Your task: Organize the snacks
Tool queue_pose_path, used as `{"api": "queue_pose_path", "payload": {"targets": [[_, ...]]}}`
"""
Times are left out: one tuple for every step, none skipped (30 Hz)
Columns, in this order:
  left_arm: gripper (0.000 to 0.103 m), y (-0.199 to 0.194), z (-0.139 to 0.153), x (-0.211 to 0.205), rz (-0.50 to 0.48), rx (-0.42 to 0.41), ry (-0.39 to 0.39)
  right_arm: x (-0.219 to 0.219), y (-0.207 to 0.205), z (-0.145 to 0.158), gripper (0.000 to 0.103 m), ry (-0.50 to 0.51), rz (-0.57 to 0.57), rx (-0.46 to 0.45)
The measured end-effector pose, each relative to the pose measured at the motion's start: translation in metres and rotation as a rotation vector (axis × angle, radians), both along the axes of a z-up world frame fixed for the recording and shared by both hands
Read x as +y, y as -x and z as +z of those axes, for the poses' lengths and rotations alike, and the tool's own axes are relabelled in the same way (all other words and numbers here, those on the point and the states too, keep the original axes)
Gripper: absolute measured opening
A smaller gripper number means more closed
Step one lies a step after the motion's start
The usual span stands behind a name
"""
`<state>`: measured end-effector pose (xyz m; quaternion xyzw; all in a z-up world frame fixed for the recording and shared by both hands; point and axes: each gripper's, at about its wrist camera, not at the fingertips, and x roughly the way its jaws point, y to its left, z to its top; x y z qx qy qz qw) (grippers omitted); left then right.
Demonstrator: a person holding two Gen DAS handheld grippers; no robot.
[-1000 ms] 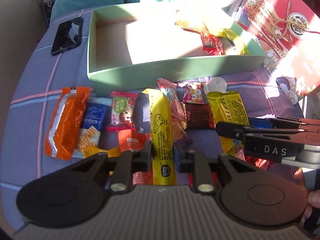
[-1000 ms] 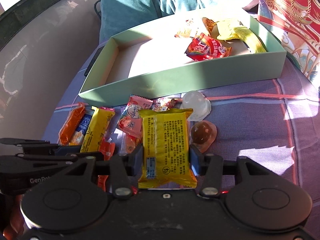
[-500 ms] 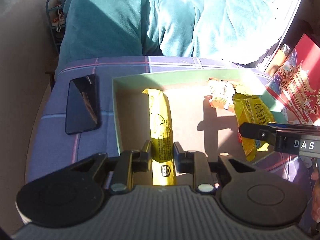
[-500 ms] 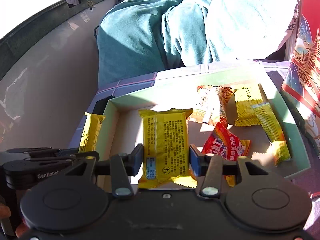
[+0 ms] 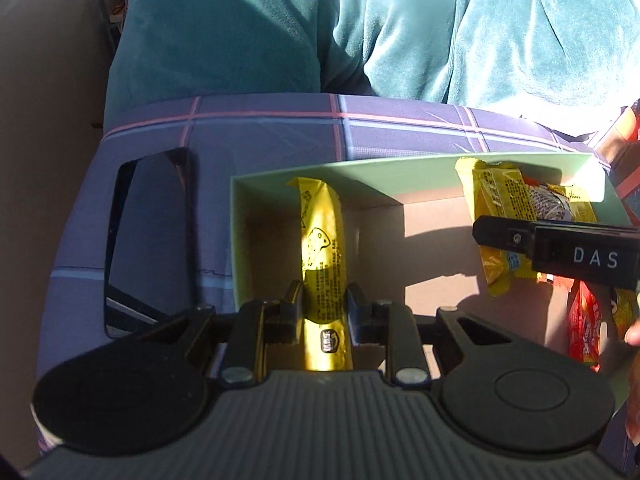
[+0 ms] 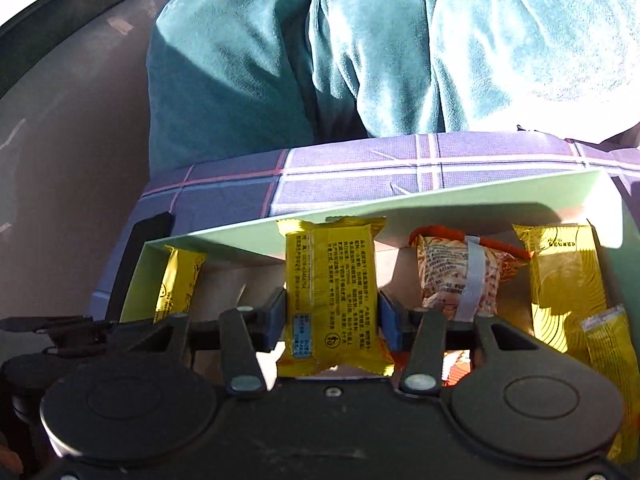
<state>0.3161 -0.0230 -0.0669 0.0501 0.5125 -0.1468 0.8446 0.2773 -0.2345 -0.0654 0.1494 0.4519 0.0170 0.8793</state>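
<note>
Left wrist view: the left gripper is clamped on a long yellow snack bar, which reaches over the left end of the green box toward its far wall. Right wrist view: the right gripper grips a yellow snack packet over the middle of the same box — beside an orange packet and other yellow wrappers. A black phone lies on the plaid cloth, just left of the box.

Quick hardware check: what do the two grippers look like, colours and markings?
Both have black bodies with round black discs and silver screws. Left gripper has black finger pads and a ribbed grey base; right gripper has blue pads. Seen from the left camera, the right one carries white "DAS" lettering.
</note>
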Motion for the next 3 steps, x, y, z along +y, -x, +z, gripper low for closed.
{"api": "queue_pose_path", "payload": {"targets": [[0.026,0.0005,-0.001,0.0001,0.006,-0.008,-0.012,-0.0004,-0.0013,-0.0008,0.054,0.005,-0.006,-0.007],[0.043,0.0011,-0.0013,-0.0008,0.006,-0.017,-0.021,-0.0017,-0.0025,-0.0014,0.067,0.007,-0.015,-0.013],[0.052,0.0022,-0.0007,-0.0012,-0.005,-0.019,-0.01,-0.003,-0.0023,-0.0013,0.072,-0.006,-0.02,-0.024]]}}
